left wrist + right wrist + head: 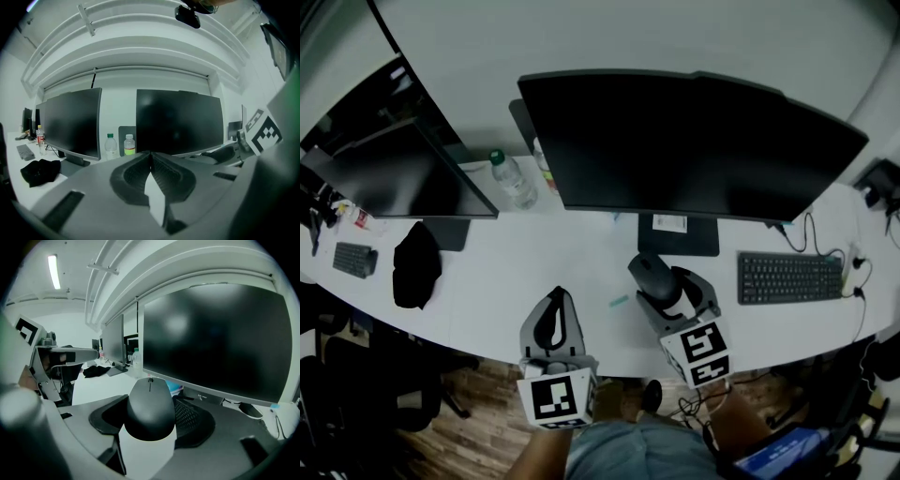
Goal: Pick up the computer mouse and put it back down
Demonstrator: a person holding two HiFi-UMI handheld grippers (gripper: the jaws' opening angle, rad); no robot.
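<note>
Quick one on where I'm at with the mouse. It sits between the jaws of my right tongs, which are spread wide and clamped on its two flanks, scroll wheel pointing away from me toward the big monitor. It's out in front of the monitor stand, over the white surface, left of the keyboard. My left tongs are closed tip to tip with nothing in them, parked off to the left and not involved.

Handling-wise, I'd guess it's a light, hard plastic shell: no give, and smooth and curved enough that it could squirt out if I squeeze high on the dome. Low on the sides near the waist looks like the sane place to hold it, which is roughly where the pads seem to be. It probably won't break, but I'd rather not drop it.

Stuff I can't make out:
- The mouse body covers where the pads actually meet it, so I can't check how good the contact is.
- Whether the bottom is touching the surface or hanging just above it. No view shows the underside.
- I don't see a cable, but I can't rule one out.
- The head view is dark and the mouse blends into the tongs there.
</note>
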